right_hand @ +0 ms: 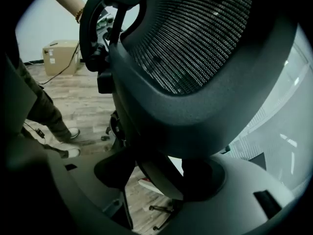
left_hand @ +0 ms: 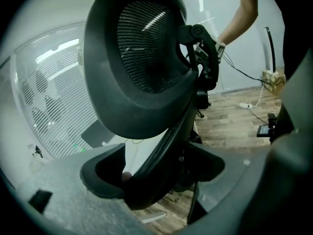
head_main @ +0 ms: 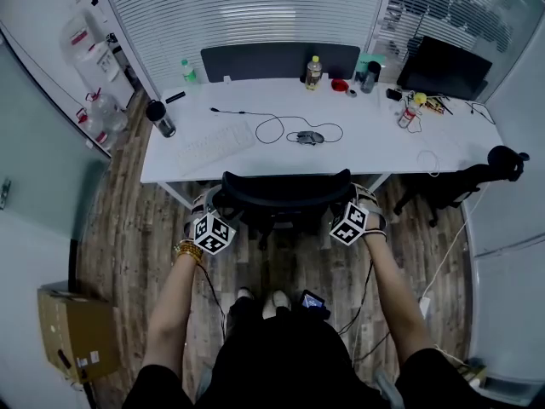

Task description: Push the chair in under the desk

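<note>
1. Standing at the near edge of a white rectangular desk [head_main: 375,147]: a black mesh-backed office chair [head_main: 285,192]. Backrest top level with that edge and roughly centred on it, seat hidden from above.
2. Left gripper [left_hand: 156,175] closed on the left side of the chair's backrest frame. In the left gripper view, a dark curved frame strut filling the gap between the two jaws, pressed against both.
3. Right gripper [right_hand: 159,173] clamped likewise on the right side of the frame, with the strut wedged between its jaws and the mesh panel looming above.
4. From the head view, both arms stretched forward, one at each side of the backrest, marker cubes facing up.
5. On the desk:
   - a flat white keyboard [head_main: 217,147] left of centre
   - a black corded mouse [head_main: 309,137] near it to the right
   - a clear bottle with a yellow cap [head_main: 313,72] near the far edge
   - a clear bottle with a green cap [head_main: 188,72] at the far left
   - a black tumbler [head_main: 160,118] at the left end
   - a black flat screen [head_main: 443,68] at the far right corner
6. Underfoot, grey-brown wood-plank flooring [head_main: 128,228] — with a brown cardboard box [head_main: 77,331] well off to the left and a second black chair [head_main: 464,181] by the desk's right end.
</note>
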The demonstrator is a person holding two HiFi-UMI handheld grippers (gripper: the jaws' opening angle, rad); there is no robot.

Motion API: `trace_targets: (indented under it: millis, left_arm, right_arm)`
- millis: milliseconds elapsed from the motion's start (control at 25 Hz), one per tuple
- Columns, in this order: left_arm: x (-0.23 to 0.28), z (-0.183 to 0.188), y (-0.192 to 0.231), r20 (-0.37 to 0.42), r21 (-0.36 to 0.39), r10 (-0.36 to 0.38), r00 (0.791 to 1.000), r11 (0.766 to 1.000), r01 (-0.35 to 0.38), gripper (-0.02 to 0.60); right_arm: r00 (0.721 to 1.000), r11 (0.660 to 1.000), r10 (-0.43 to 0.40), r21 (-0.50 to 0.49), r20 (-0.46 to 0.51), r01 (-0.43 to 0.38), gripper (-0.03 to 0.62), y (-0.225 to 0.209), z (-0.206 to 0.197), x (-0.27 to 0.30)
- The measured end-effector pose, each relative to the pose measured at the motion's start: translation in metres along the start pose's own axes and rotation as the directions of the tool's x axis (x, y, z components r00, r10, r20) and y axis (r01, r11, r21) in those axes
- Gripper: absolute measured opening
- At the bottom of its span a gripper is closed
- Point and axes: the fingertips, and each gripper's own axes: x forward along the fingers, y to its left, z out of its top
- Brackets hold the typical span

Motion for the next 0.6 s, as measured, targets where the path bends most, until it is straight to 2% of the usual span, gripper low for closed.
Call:
trace_targets:
  millis: [80, 160, 240, 360, 520, 600]
  left_arm:
    - [-0.004, 0.002, -0.001, 0.015, -0.039, -0.043, 0.999, 0.998, 0.044, 0.374]
    - [-0.015, 0.005, 0.000, 0.065, -0.118, -0.061, 0.996, 0.991, 0.069, 0.355]
    - [-0.030, 0.007, 0.006, 0.121, -0.200, -0.012, 0.993, 0.979, 0.037, 0.330]
    - [-0.057, 0.015, 0.007, 0.191, -0.304, 0.086, 0.978, 0.952, -0.025, 0.274]
    - [-0.084, 0.036, -0.016, 0.269, -0.417, 0.183, 0.946, 0.907, -0.056, 0.197]
    - [-0.091, 0.054, -0.029, 0.288, -0.465, 0.243, 0.926, 0.881, -0.086, 0.119]
  right_arm:
    - [0.999, 1.000, -0.026, 0.006, 0.018, 0.026, 0.298, 0.000, 0.001, -0.001]
    - [0.998, 0.999, -0.046, 0.021, 0.042, 0.045, 0.296, 0.003, 0.004, -0.008]
    - [0.993, 0.995, -0.088, 0.061, 0.072, 0.083, 0.283, 0.001, 0.007, -0.022]
    - [0.979, 0.975, -0.162, 0.174, 0.123, 0.139, 0.245, 0.002, 0.008, -0.050]
    - [0.950, 0.956, -0.175, 0.276, 0.260, 0.101, 0.180, 0.038, 0.034, -0.091]
    - [0.925, 0.949, -0.176, 0.308, 0.338, 0.068, 0.128, 0.056, 0.053, -0.111]
